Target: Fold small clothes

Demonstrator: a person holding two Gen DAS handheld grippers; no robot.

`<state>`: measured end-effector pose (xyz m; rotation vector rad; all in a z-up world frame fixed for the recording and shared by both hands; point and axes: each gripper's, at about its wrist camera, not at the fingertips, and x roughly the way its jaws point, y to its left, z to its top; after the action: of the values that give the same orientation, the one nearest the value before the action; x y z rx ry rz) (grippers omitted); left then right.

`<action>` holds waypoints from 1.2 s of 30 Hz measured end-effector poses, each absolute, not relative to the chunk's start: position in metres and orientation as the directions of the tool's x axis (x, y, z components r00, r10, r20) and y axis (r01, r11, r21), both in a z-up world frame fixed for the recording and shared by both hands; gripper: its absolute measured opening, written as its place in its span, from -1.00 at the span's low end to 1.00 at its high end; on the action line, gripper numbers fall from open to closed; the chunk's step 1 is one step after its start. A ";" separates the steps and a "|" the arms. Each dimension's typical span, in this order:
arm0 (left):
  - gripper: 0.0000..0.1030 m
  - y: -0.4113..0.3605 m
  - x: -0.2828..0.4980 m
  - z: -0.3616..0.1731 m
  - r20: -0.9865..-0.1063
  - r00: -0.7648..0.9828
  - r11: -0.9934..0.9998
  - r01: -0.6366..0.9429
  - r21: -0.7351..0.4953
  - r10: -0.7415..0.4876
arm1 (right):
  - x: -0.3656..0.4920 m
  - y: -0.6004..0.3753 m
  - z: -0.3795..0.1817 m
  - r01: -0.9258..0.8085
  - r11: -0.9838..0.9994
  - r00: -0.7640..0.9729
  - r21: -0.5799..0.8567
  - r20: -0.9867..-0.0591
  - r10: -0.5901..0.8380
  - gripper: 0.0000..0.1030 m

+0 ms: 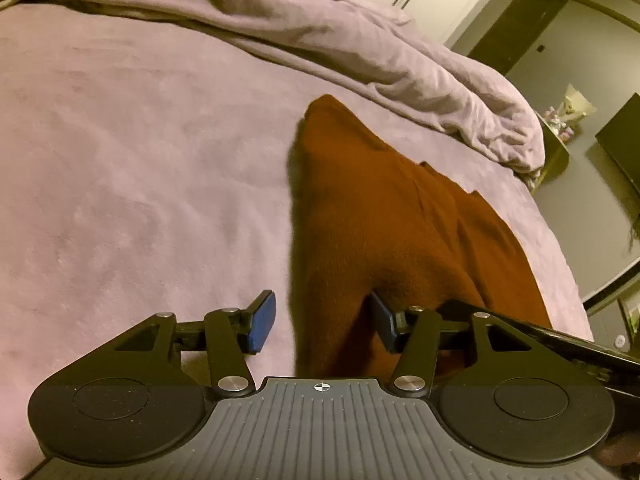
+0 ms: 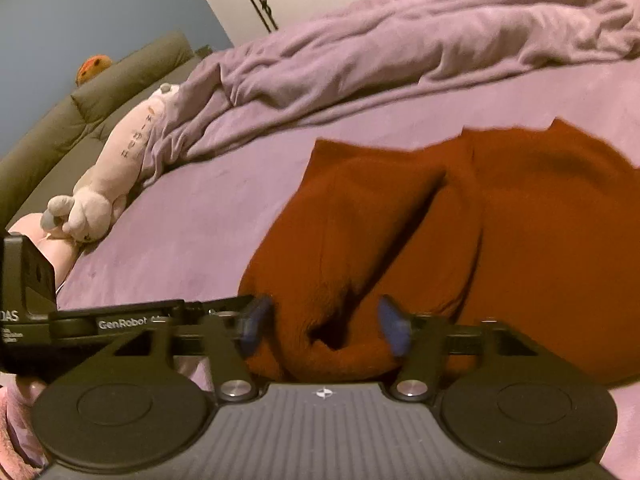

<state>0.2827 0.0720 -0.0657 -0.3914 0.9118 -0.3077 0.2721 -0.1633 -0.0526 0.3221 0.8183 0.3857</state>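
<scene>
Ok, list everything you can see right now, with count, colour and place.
rust-red knitted garment: one, rust red, lying on the bed in front of both grippers
lilac bed sheet: one, lilac, covering the bed
crumpled lilac blanket: one, lilac, bunched along the bed's far side
pale plush toy: one, cream, at the bed's edge
olive padded headboard: one, olive, behind the toy
left gripper: one, black with blue pads, open
right gripper: one, black with blue pads, open

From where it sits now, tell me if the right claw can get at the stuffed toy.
Probably not directly. The right claw is open over the rust garment; the stuffed toy lies far off across the bed, with the left claw partly between.
</scene>
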 end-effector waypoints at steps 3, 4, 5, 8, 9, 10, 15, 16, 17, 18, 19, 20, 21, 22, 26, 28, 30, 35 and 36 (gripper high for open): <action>0.12 0.067 0.278 -0.057 -0.695 0.598 0.899 0.109 -0.424 -0.400 | 0.268 -0.160 -0.052 -0.231 0.894 0.636 0.383 -0.636 0.437 -0.75; 0.13 0.067 0.276 -0.053 -0.690 0.606 0.902 0.113 -0.417 -0.395 | 0.264 -0.159 -0.049 -0.244 0.907 0.651 0.344 -0.635 0.416 -0.77; 0.15 0.065 0.276 -0.051 -0.687 0.613 0.904 0.116 -0.411 -0.390 | 0.259 -0.159 -0.046 -0.248 0.922 0.677 0.298 -0.627 0.385 -0.79; 0.18 0.061 0.278 -0.051 -0.694 0.617 0.917 0.123 -0.379 -0.370 | 0.252 -0.173 -0.048 -0.207 0.944 0.700 0.258 -0.636 0.327 -0.88; 0.18 0.059 0.280 -0.054 -0.699 0.606 0.914 0.124 -0.387 -0.378 | 0.253 -0.178 -0.055 -0.185 0.945 0.690 0.271 -0.648 0.321 -0.88; 0.18 0.057 0.282 -0.058 -0.700 0.595 0.906 0.126 -0.404 -0.395 | 0.254 -0.183 -0.062 -0.171 0.942 0.677 0.289 -0.660 0.325 -0.87; 0.18 0.055 0.285 -0.066 -0.691 0.583 0.888 0.124 -0.444 -0.427 | 0.254 -0.198 -0.055 -0.171 0.917 0.680 0.359 -0.631 0.374 -0.38; 0.18 0.056 0.285 -0.066 -0.691 0.582 0.886 0.123 -0.447 -0.429 | 0.257 -0.205 -0.053 -0.149 0.913 0.693 0.380 -0.618 0.371 -0.12; 0.18 0.055 0.286 -0.067 -0.692 0.580 0.885 0.121 -0.449 -0.430 | 0.260 -0.214 -0.051 -0.117 0.910 0.709 0.398 -0.608 0.357 0.10; 0.19 0.055 0.286 -0.067 -0.692 0.580 0.885 0.121 -0.449 -0.430 | 0.265 -0.222 -0.051 -0.082 0.909 0.717 0.410 -0.609 0.339 0.13; 0.21 0.055 0.286 -0.067 -0.693 0.581 0.887 0.121 -0.446 -0.427 | 0.271 -0.230 -0.052 -0.052 0.903 0.721 0.427 -0.610 0.330 0.13; 0.21 0.054 0.286 -0.067 -0.694 0.582 0.889 0.120 -0.442 -0.424 | 0.277 -0.238 -0.054 -0.024 0.890 0.714 0.454 -0.616 0.333 0.13; 0.21 0.053 0.286 -0.067 -0.694 0.583 0.890 0.122 -0.438 -0.422 | 0.284 -0.243 -0.059 -0.002 0.874 0.696 0.486 -0.627 0.350 0.13; 0.21 0.052 0.286 -0.066 -0.694 0.585 0.892 0.124 -0.435 -0.420 | 0.291 -0.248 -0.064 0.015 0.851 0.670 0.526 -0.637 0.382 0.13; 0.21 0.050 0.286 -0.068 -0.695 0.583 0.891 0.123 -0.438 -0.422 | 0.310 -0.243 -0.073 0.003 0.800 0.641 0.601 -0.615 0.460 0.13; 0.21 0.050 0.286 -0.068 -0.695 0.582 0.890 0.124 -0.438 -0.423 | 0.318 -0.234 -0.072 -0.016 0.789 0.635 0.614 -0.604 0.482 0.17; 0.21 0.050 0.287 -0.068 -0.694 0.580 0.889 0.126 -0.440 -0.426 | 0.326 -0.222 -0.071 -0.029 0.794 0.626 0.607 -0.608 0.488 0.23; 0.21 0.049 0.286 -0.069 -0.693 0.582 0.891 0.136 -0.433 -0.426 | 0.337 -0.199 -0.062 -0.085 0.842 0.614 0.533 -0.638 0.466 0.23; 0.21 0.048 0.285 -0.069 -0.692 0.583 0.891 0.137 -0.433 -0.426 | 0.338 -0.195 -0.061 -0.093 0.851 0.613 0.517 -0.644 0.458 0.23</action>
<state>0.2854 0.0481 -0.0688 -0.3530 0.8929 -0.3363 0.3384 -0.1953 -0.0614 0.4648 0.8579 0.3308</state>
